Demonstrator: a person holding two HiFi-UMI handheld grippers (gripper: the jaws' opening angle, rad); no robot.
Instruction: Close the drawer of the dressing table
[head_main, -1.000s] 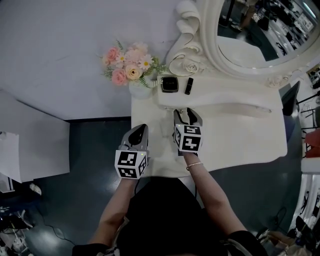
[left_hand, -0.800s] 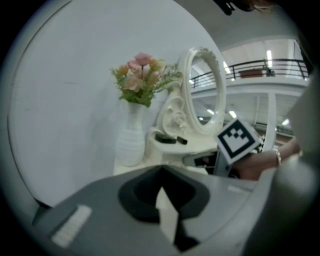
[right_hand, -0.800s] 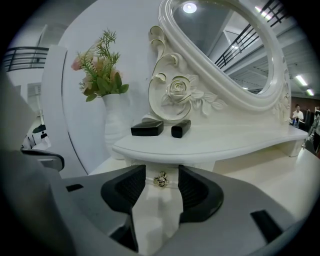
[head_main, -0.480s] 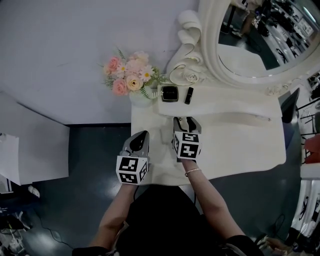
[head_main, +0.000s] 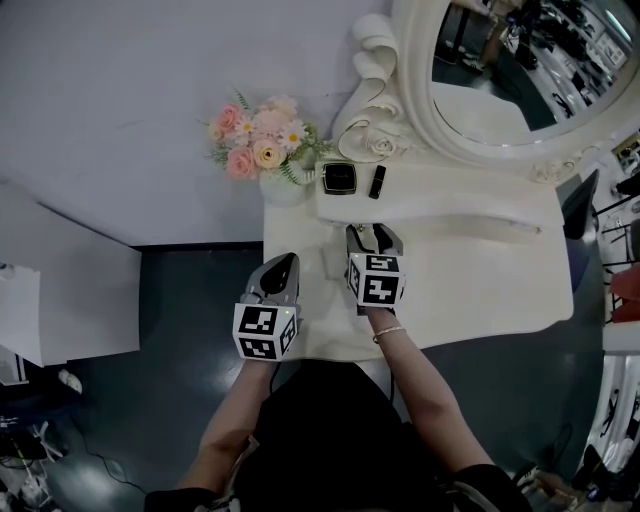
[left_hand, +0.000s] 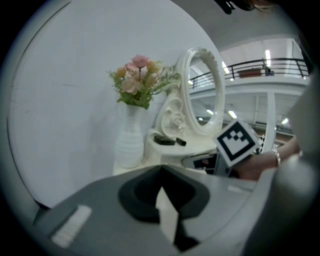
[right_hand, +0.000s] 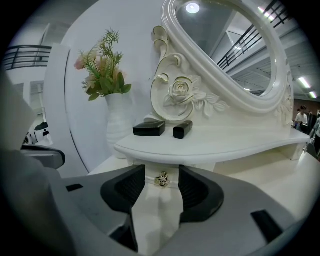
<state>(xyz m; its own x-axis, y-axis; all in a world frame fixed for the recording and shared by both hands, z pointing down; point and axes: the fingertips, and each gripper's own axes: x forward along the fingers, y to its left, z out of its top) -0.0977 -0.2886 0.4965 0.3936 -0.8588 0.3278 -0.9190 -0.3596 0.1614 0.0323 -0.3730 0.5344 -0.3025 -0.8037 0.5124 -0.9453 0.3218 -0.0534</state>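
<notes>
The white dressing table (head_main: 480, 270) has a raised shelf (head_main: 450, 205) with a small drawer beneath it. In the right gripper view the drawer front (right_hand: 171, 183) sits under the shelf edge, with its gold knob (right_hand: 161, 179) showing. My right gripper (right_hand: 161, 172) is open, one jaw on each side of the knob, and I cannot tell whether they touch the front. In the head view the right gripper (head_main: 372, 232) points at the shelf's left end. My left gripper (head_main: 284, 262) hangs over the table's left edge, shut and holding nothing, with its tips (left_hand: 161, 175) together.
On the shelf lie a black compact (head_main: 339, 176) and a black lipstick (head_main: 377, 181). At the table's back left corner stands a white vase (head_main: 282, 185) of pink flowers (head_main: 262, 135). Behind the shelf rises an oval mirror (head_main: 520, 70) in a carved frame. Dark floor lies to the left.
The head view has shifted a little. Both grippers stay in nearly the same places, the right one still at the drawer.
</notes>
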